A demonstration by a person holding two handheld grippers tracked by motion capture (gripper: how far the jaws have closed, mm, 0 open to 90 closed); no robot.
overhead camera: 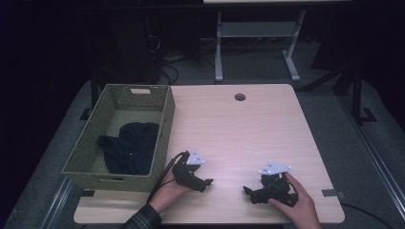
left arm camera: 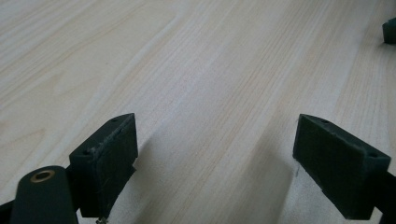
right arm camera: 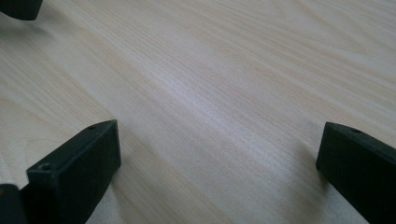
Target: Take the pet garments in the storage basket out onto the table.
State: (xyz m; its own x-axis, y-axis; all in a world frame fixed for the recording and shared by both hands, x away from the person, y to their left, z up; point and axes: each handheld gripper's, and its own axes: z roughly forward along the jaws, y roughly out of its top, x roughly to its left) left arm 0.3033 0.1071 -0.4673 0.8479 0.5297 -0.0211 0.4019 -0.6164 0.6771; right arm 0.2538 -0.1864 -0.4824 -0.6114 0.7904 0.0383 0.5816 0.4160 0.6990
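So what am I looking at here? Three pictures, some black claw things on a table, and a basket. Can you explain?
A person sits at a wooden table and holds a hand tool in each hand, each with two black jaws. The wide picture comes from a camera above the table: the left gripper and the right gripper point toward each other. The two close-up pictures come from small cameras riding on each tool, looking along its jaws at bare wood. Both sets of jaws stand wide apart and hold nothing. At the table's left is a woven green basket with dark clothing lying inside.
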